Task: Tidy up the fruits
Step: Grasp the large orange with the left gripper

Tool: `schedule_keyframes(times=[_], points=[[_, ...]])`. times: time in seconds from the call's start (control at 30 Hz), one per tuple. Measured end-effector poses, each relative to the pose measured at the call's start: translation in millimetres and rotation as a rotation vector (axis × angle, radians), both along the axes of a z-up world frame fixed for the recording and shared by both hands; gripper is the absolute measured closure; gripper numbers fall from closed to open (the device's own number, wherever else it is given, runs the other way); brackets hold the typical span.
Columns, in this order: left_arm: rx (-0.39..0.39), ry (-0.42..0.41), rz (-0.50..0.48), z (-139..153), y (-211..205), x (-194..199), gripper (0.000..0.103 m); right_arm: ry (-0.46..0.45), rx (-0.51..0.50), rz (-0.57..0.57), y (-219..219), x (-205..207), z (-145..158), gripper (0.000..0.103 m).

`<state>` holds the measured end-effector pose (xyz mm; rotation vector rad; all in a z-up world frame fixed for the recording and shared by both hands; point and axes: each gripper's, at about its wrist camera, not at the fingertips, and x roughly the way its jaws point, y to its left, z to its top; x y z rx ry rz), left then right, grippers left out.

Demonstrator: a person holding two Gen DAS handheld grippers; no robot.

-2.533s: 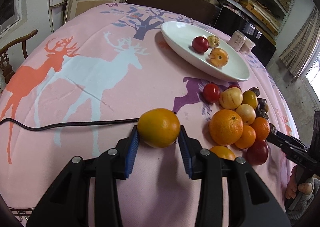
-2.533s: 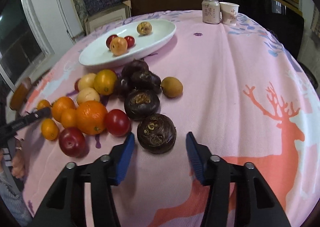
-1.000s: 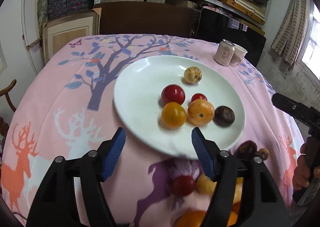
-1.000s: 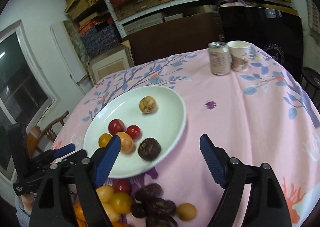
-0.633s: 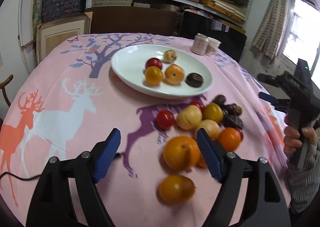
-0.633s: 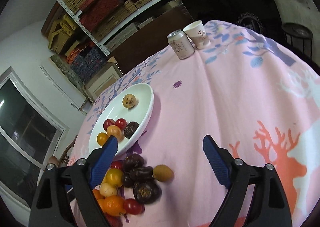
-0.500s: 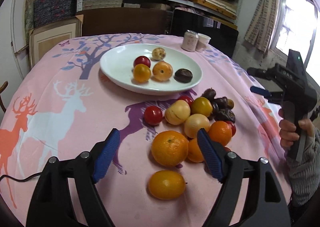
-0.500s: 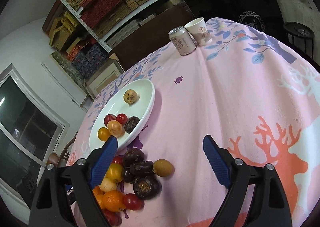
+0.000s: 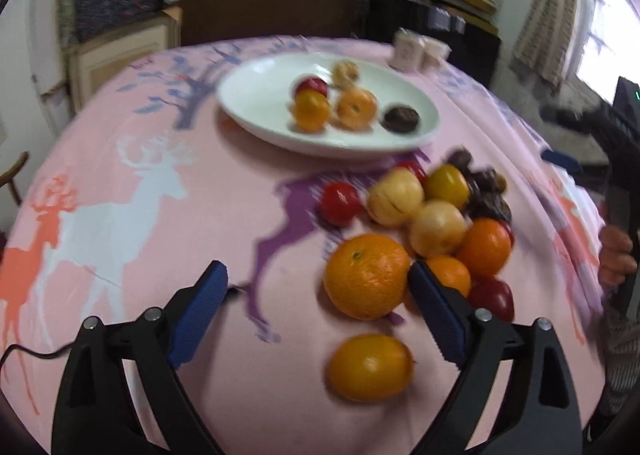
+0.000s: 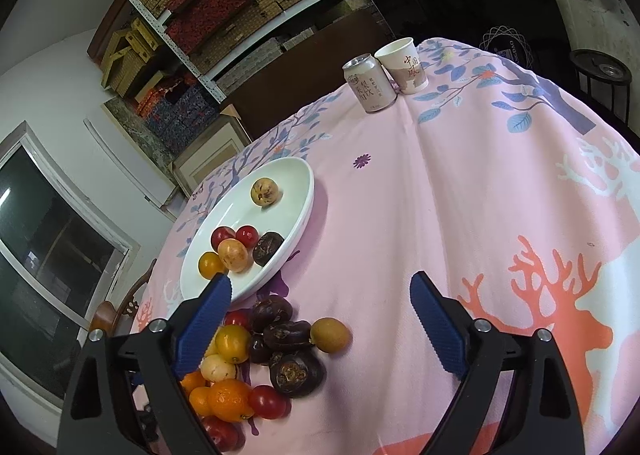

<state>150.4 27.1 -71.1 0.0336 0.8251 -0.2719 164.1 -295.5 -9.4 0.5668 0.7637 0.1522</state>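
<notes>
Fingers [image 10: 204, 315] spread, can [image 10: 370, 83] lettering illegible

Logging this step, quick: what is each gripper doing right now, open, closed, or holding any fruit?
Left gripper: open, holding nothing.
Right gripper: open, holding nothing.

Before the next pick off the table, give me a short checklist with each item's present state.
1. Left hand-held gripper open and holding nothing: ok.
2. Right hand-held gripper open and holding nothing: ok.
3. Fruit within the left's line: ok, the large orange lies beside its right finger.
4. Free room on the white plate: ok, its far half holds one fruit only.
5. Left view sharp enough to aim: not ok, it is blurred.
6. Can and paper cup clear of the pile: ok, far side of the table.
</notes>
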Motion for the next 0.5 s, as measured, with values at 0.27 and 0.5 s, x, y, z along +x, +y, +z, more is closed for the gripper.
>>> schedule_keyframes(times=[0.27,0.5], points=[[-0.002,-0.037,-0.007,4.3,3.2,-2.8,0.025,0.002,-0.005,0.001,1.0,0.5,-1.5,0.011],[0.027,0.017,-0.11,-6.1,-22.3,-0.9,0.029,0.006,-0.009,0.003,2.2,0.8,-2.4,0.011]])
